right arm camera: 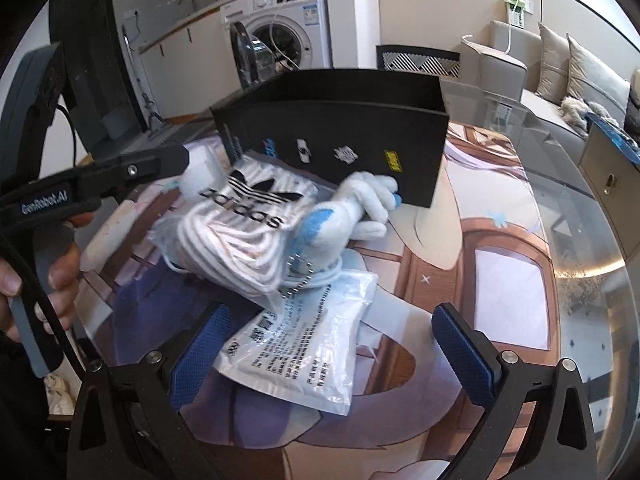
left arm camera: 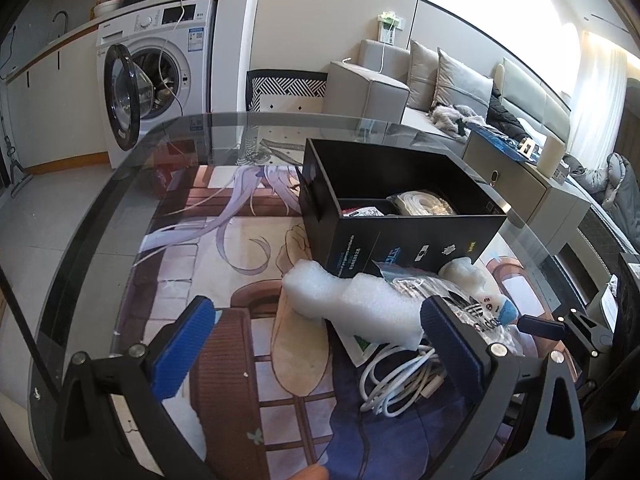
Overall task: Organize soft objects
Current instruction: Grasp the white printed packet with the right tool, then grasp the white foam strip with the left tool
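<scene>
From the left wrist, the left gripper (left arm camera: 316, 344) hangs released, its blue pads wide apart over the glass table (left arm camera: 100, 216), with nothing between them. Just ahead lies a white foam block (left arm camera: 360, 300), resting partly on a coiled white cable (left arm camera: 400, 380) and close against the front wall of the black box (left arm camera: 400, 240), which already holds a bagged white bundle and a small packet. To take the foam well, I judge the pads should straddle its narrow middle and squeeze lightly, since it will likely compress and could drag the cable beneath it.

From the right wrist, the right gripper (right arm camera: 332, 344) is likewise spread and empty, poised above a flat printed plastic pouch (right arm camera: 304, 348). Beyond it sit an adidas bag of striped cloth (right arm camera: 240, 232) and a white-and-blue plush toy (right arm camera: 344, 216) leaning on the box (right arm camera: 340, 136). The pouch looks slippery and lies flat, so pinching a raised edge seems safer than pressing down. The left gripper shows at that view's left edge, so the two should keep apart
</scene>
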Tool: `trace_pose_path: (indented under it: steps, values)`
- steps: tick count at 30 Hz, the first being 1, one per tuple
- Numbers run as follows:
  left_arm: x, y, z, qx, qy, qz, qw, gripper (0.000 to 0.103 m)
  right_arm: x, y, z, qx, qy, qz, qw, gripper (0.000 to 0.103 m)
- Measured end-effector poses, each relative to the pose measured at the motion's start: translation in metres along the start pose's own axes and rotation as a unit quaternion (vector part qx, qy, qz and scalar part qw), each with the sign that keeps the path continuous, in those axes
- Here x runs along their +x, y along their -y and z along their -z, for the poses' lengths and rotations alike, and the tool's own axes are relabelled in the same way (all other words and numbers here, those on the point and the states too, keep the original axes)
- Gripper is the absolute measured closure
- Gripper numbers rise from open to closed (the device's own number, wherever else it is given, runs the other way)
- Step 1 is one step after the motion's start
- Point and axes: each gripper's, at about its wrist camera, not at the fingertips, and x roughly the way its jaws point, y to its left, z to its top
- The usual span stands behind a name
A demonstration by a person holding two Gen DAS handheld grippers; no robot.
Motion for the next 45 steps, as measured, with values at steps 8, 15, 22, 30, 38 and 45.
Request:
trace_pose_path:
  steps: [8, 15, 22, 30, 38, 45]
  values:
    - [0.011, -0.001, -0.001, -0.001, -0.015, -0.003, 0.9999, 0.0, 0.002, 0.013, 0.003, -0.006, -0.01, 0.015, 1.0, 0.001]
    - [0.018, -0.004, 0.003, -0.003, -0.032, 0.0, 0.9995, 0.0, -0.002, 0.012, 0.007, -0.043, -0.011, 0.016, 0.999, 0.019]
    - [0.019, -0.008, 0.002, -0.011, -0.036, 0.003, 0.9993, 0.0, -0.01, 0.019, 0.01, -0.06, -0.003, -0.001, 0.998, 0.048]
    - [0.019, -0.01, 0.003, -0.015, -0.038, 0.008, 0.9991, 0.0, -0.022, 0.025, 0.018, -0.049, 0.006, -0.01, 0.999, 0.066]
    - [0.02, -0.013, 0.005, -0.021, -0.046, 0.018, 0.9986, 0.0, -0.031, 0.035, 0.025, -0.029, 0.012, -0.001, 1.0, 0.066]
    - [0.016, -0.007, 0.011, 0.007, -0.046, 0.018, 0.9987, 0.0, -0.043, 0.045, 0.028, -0.017, 0.022, 0.007, 1.0, 0.066]
